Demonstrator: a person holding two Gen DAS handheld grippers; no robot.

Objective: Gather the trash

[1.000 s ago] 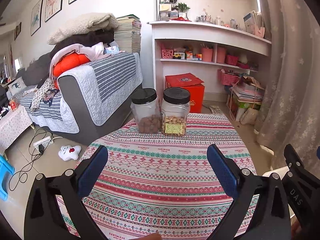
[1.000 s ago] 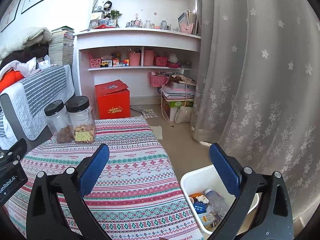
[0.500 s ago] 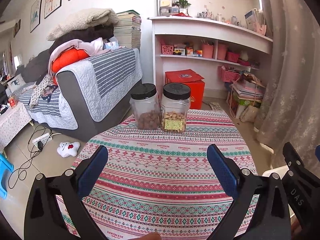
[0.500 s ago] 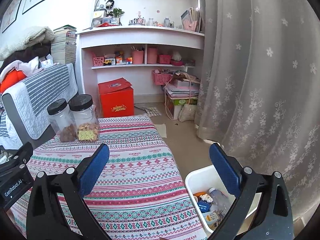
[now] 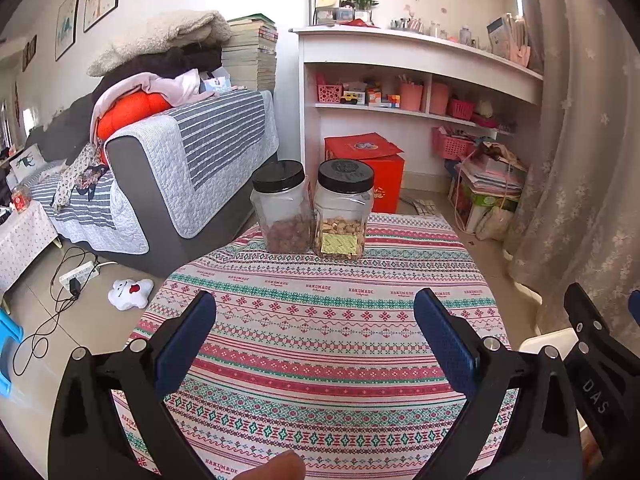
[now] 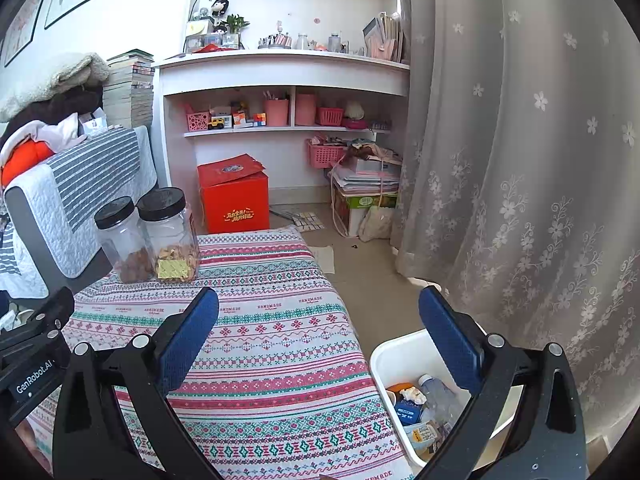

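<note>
Trash sits already in the white bin [image 6: 390, 364] on the floor, low right beside the patterned tablecloth [image 6: 272, 344]. Right gripper [image 6: 319, 330], nearer it, gapes wide and empty; left gripper [image 5: 315, 334] too, facing two snack jars [image 5: 310, 210].

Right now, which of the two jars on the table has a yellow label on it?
The right jar, holding pale nuts, has the yellow label low on its front. The left jar, holding darker brown snacks, shows no label.
</note>
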